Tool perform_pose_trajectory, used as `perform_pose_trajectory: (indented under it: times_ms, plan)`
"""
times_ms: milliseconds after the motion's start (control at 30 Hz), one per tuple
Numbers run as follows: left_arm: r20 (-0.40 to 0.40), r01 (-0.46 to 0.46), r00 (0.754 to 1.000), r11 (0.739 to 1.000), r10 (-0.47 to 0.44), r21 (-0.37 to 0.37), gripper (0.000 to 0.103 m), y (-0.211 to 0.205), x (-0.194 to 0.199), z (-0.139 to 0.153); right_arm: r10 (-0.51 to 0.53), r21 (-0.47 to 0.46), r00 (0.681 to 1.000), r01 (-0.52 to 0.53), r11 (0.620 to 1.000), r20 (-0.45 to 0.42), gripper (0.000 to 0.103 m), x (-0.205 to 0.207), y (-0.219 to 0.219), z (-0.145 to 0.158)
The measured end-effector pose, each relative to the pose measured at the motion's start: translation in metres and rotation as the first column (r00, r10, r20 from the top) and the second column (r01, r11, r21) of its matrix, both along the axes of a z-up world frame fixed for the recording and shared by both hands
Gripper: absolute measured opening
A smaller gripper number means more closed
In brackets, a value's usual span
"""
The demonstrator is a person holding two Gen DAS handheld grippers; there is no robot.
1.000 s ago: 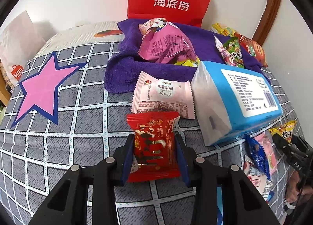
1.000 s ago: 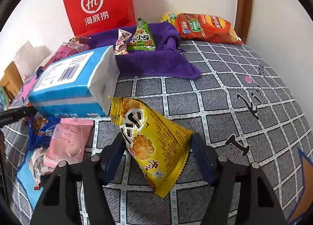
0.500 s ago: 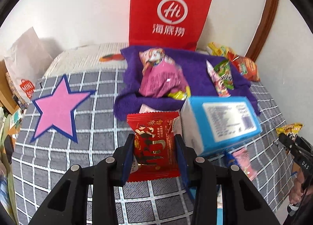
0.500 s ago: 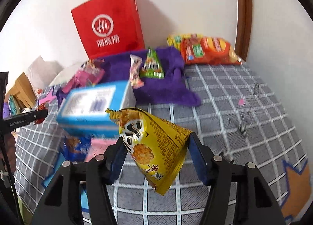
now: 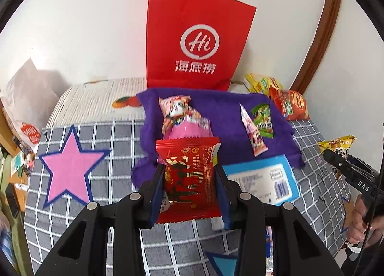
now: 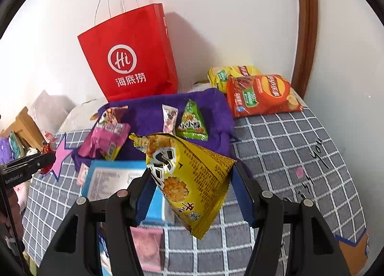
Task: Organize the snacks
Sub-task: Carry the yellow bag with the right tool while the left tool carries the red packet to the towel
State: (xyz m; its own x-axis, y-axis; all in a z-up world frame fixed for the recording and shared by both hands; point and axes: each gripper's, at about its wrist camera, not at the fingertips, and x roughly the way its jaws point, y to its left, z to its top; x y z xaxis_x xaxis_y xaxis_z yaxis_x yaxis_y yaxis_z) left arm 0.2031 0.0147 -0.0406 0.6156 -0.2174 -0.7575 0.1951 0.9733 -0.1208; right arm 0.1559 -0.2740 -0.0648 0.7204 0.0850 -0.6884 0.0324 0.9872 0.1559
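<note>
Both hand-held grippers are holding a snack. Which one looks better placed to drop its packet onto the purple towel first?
Probably the left hand-held gripper: its red packet sits right at the purple towel's near edge. The right hand-held gripper, holding the yellow bag, looks slightly farther back.

A red snack packet (image 5: 189, 175) and a yellow snack bag (image 6: 192, 180) above a grey bedspread (image 6: 276, 146) checked white, a purple towel (image 5: 223, 113), a red paper bag (image 5: 196, 43).

Both grippers are showing black angular frames with silver screws and blue finger pads (image 5: 157, 194). The right gripper (image 5: 345, 168) is displaying white "DAS" lettering; the left gripper (image 6: 24, 165) is reading "GenRobot.AI".
</note>
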Motion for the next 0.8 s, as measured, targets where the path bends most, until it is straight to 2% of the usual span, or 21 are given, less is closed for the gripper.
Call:
perform_pose_trajectory:
  times_ms: [200,800]
  plan:
    - [0.003,0.007,1.0,1.0,-0.007,-0.005,0.038,-0.007,0.018,0.0,0.006,0.014,1.0,-0.006,1.0,-0.012,0.061,0.028,0.001,-0.001]
    - [-0.027,0.03,0.999,1.0,-0.03,-0.004,0.038,-0.018,0.061,-0.028,0.012,0.026,0.995,-0.01,1.0,-0.097,0.061,0.096,0.0,-0.045]
